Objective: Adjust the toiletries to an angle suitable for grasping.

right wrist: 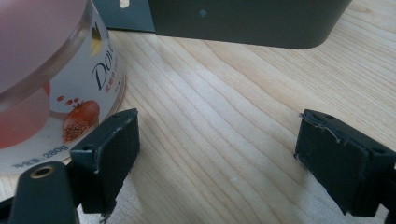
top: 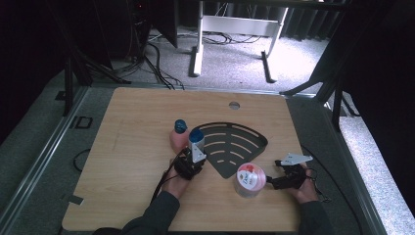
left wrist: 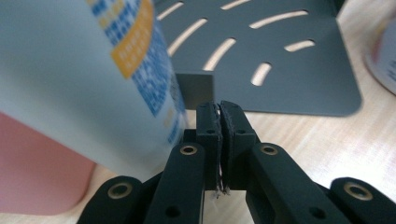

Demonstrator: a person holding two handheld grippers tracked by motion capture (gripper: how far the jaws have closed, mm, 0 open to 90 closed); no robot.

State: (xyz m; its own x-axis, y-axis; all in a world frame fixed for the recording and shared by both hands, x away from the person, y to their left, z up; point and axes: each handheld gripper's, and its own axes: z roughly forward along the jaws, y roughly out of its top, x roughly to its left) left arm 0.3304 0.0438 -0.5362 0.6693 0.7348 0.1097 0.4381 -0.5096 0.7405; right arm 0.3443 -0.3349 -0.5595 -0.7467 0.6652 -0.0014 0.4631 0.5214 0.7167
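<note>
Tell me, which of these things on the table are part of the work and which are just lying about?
In the work:
- white bottle with blue cap, beside the shut left gripper
- pink-lidded round tub with fruit label, next to the open right gripper
- dark slotted fan-shaped metal rack, probably

Lying about:
- pink bottle with blue cap
- cables on the floor
- white desk frame behind

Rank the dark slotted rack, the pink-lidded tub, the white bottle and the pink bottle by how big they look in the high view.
1. dark slotted rack, plainly the largest.
2. pink-lidded tub.
3. white bottle and pink bottle: these look alike, and the left gripper partly hides the white one, so I won't rank them.
</note>
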